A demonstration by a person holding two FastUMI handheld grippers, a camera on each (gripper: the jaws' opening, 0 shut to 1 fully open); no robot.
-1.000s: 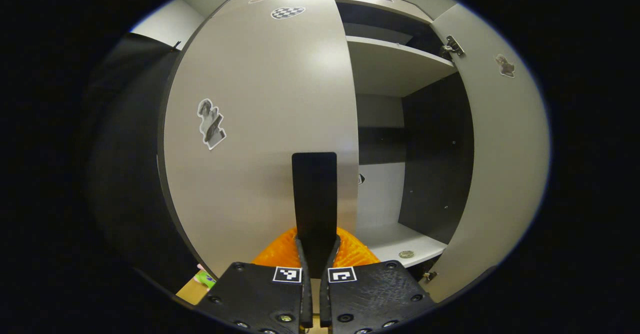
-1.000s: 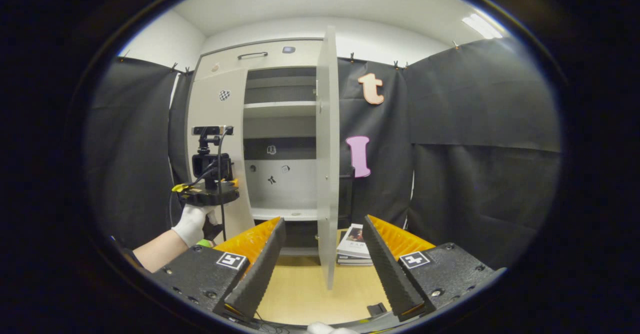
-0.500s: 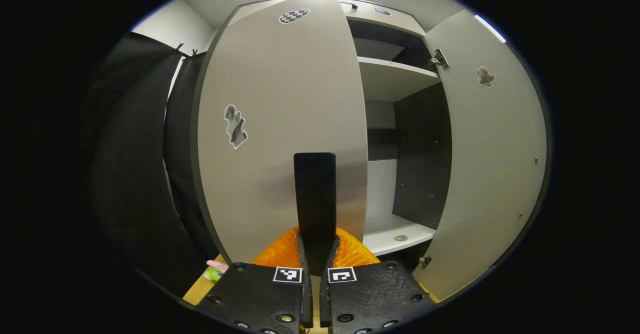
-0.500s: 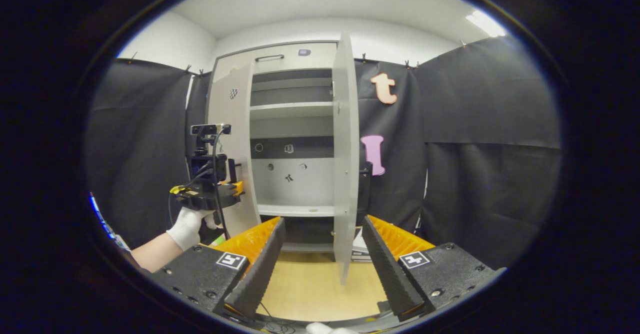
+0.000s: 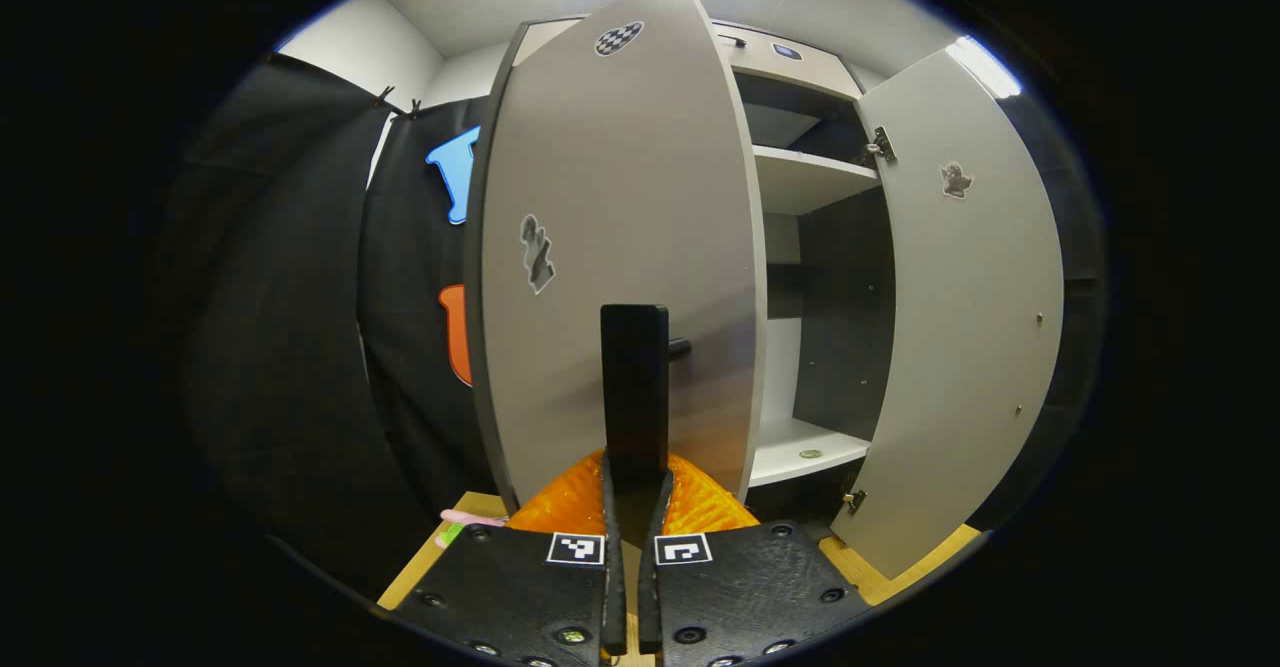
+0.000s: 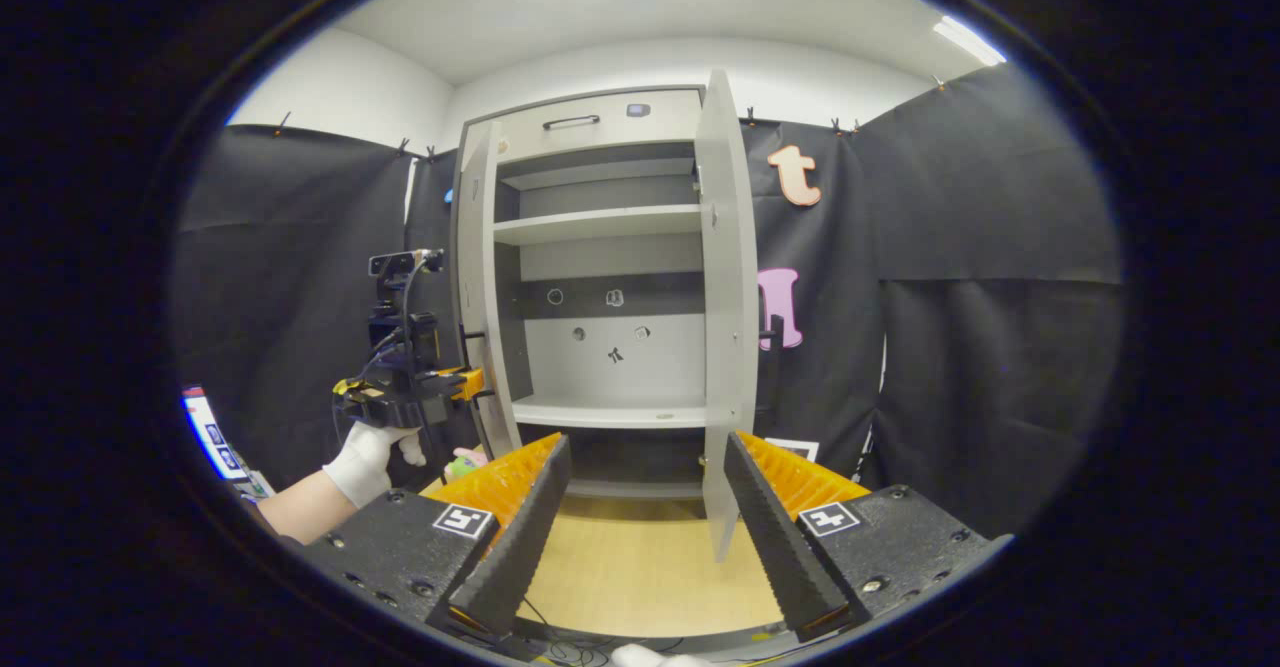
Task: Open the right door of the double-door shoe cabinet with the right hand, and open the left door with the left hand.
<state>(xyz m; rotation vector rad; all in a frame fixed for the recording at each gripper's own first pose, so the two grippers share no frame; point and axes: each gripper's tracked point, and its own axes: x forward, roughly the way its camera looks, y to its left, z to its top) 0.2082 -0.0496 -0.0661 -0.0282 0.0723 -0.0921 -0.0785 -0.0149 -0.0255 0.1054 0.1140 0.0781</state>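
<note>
Against the back wall, the grey shoe cabinet [image 6: 600,247] stands with both doors swung out. Left gripper [image 5: 633,507] is clamped on the left door's [image 5: 620,247] black handle [image 5: 634,387]; right gripper [image 6: 640,527] hangs spread apart before the right door [image 6: 725,307]. Lower shelf [image 5: 800,447] holds 1 small disc [image 5: 808,454], maybe a coin.

You find no legible text, brand or number. Stickers on the left door [image 5: 620,247] and right door [image 5: 960,277] carry pictures only; the square markers on the left gripper [image 5: 632,507] are coded patterns.
</note>
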